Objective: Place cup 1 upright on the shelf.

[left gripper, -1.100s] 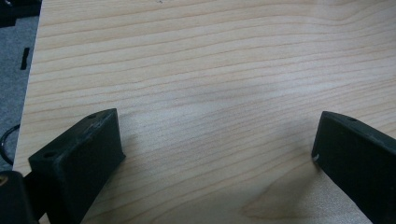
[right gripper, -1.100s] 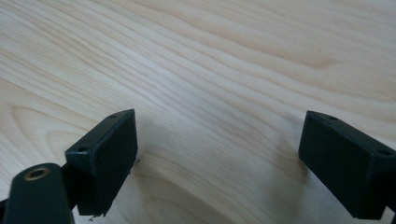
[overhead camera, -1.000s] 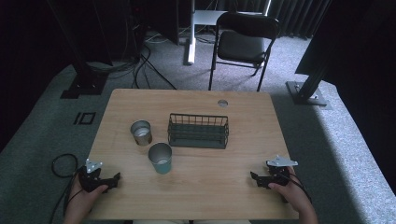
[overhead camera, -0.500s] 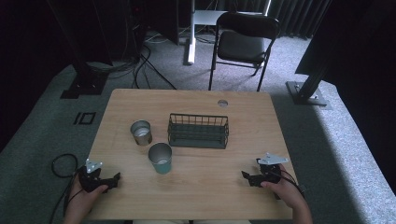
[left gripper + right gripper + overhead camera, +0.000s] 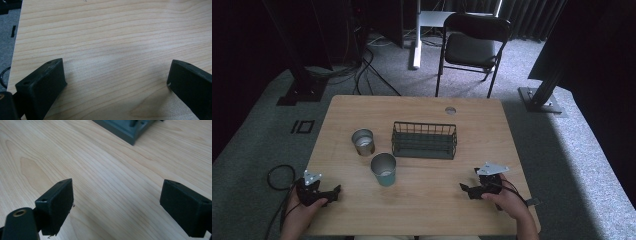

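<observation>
Two cups stood left of centre on the table (image 5: 492, 125): teal cup (image 5: 383, 169) nearer me, metal cup (image 5: 362, 142) just behind-left. I had the left gripper (image 5: 333, 191) and right gripper (image 5: 464, 189) low at the near edge, jaws spread, pinching nothing. Wire basket (image 5: 424, 140) sat just right of the cups; bare wood lay between grippers and cups.

A black folding chair (image 5: 474, 47) stands on the grey carpet (image 5: 562, 150) beyond the far edge of the wooden table (image 5: 422, 215). Left of it are a white post (image 5: 416, 35) and loose cables (image 5: 367, 65). Black stand bases sit off both far corners, left (image 5: 299, 92) and right (image 5: 539, 100). A round hole (image 5: 450, 110) marks the tabletop's far side.
</observation>
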The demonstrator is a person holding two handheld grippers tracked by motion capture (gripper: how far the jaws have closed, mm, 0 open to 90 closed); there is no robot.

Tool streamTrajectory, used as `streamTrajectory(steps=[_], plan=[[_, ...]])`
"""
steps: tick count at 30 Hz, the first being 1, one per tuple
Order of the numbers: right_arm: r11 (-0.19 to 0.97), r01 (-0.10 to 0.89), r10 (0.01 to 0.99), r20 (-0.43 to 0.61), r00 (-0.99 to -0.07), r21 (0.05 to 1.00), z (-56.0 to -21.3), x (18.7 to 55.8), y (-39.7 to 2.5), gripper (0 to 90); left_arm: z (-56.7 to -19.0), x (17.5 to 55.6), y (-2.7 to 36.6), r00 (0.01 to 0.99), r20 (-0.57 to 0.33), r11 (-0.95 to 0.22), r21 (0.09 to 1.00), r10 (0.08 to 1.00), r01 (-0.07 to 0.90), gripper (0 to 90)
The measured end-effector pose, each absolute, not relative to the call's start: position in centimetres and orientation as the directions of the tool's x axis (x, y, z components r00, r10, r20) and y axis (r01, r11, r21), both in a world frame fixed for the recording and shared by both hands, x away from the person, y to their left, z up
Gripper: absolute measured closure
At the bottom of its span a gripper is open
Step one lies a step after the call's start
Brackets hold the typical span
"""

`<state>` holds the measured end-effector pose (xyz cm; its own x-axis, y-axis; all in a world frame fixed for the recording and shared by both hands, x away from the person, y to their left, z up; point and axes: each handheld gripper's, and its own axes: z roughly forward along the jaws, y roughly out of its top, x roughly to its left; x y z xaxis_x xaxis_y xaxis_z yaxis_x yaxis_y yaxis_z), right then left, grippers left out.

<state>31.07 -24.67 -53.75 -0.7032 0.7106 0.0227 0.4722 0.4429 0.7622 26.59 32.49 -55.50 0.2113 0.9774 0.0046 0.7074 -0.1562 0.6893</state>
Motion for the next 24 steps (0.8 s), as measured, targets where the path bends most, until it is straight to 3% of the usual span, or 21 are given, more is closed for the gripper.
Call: streamTrajectory(steps=[24], plan=[[0.483, 0.405, 0.603, 0.04, -0.796, 0.777, -53.6, 31.8, -18.9, 11.5, -55.5, 26.6, 32.5, 0.211, 0.005, -0.156, 0.688, 0.978, 0.709, 2.3]])
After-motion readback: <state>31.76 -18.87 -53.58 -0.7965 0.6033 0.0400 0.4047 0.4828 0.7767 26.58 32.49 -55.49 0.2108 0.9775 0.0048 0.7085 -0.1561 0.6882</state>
